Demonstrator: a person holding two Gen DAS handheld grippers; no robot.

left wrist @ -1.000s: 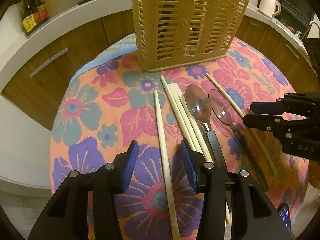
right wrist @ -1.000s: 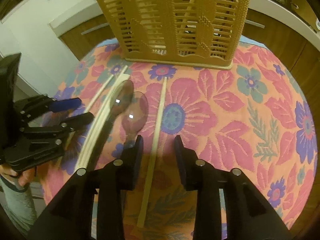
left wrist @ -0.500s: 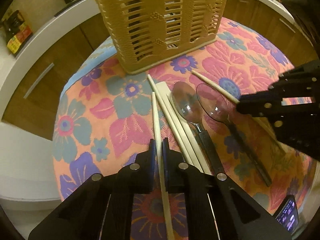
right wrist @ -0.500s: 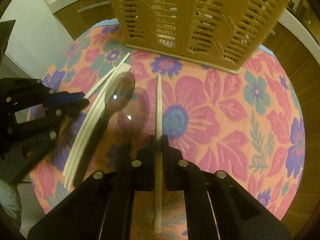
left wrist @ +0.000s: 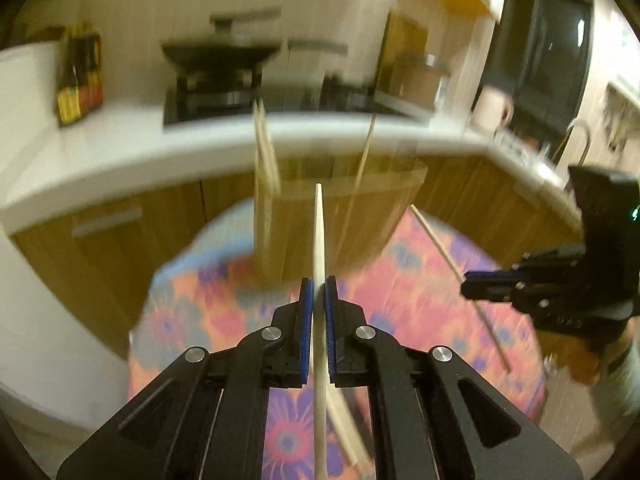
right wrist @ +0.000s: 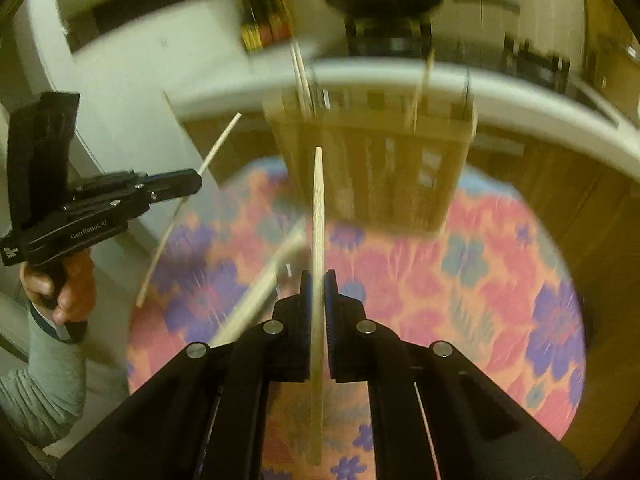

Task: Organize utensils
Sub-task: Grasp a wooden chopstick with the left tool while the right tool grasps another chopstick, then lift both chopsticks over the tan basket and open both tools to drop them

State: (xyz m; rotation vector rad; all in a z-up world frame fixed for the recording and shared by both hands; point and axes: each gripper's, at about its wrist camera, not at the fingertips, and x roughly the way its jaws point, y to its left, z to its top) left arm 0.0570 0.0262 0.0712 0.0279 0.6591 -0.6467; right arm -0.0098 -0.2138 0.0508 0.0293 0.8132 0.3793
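Pale matt wood-like chopstick (left wrist: 319,236) pinched between ribbed blue pads (left wrist: 306,332) of matt black plastic left gripper (left wrist: 316,292). Woven floral tablecloth (right wrist: 460,280), matt. Slatted tan plastic basket (right wrist: 380,168). Glossy white countertop (left wrist: 120,148).

My left wrist view: looks forward along its own fingers, raised over the floral tablecloth (left wrist: 224,320), facing the slatted basket (left wrist: 340,224) at frame centre and the kitchen counter (left wrist: 120,152) across the upper half. My right wrist view: same forward aim, basket (right wrist: 380,172) centre, nearer. Shared: cloth, basket, counter; each shows the other gripper at a frame edge.
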